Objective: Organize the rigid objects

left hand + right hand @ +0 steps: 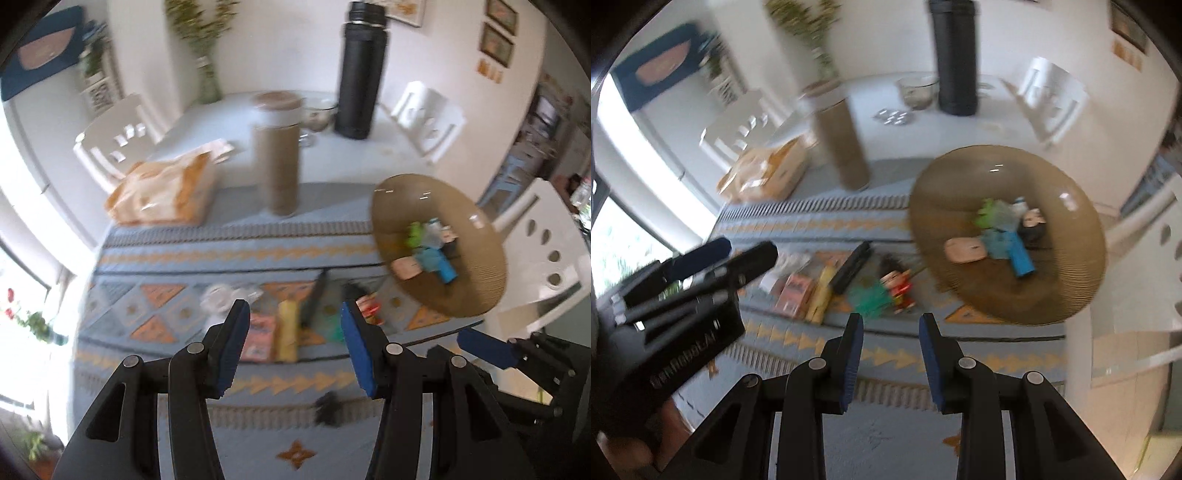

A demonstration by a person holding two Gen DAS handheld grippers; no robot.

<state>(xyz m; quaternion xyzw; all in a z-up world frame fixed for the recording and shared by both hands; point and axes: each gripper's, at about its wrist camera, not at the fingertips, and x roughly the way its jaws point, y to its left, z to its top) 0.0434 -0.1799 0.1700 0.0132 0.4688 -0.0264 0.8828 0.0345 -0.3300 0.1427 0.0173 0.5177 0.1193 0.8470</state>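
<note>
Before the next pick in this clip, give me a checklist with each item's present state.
1. Left gripper open and empty: ok.
2. Right gripper open and empty: ok.
3. Loose items on the patterned cloth within view, such as the yellow bar and black bar: ok.
4. Brown bowl has room beside the pieces already in it: ok.
5. Exact identity of the small green and red pieces: cannot tell, blurred.
6. Tall tan canister stands apart from the pick area: ok.
</note>
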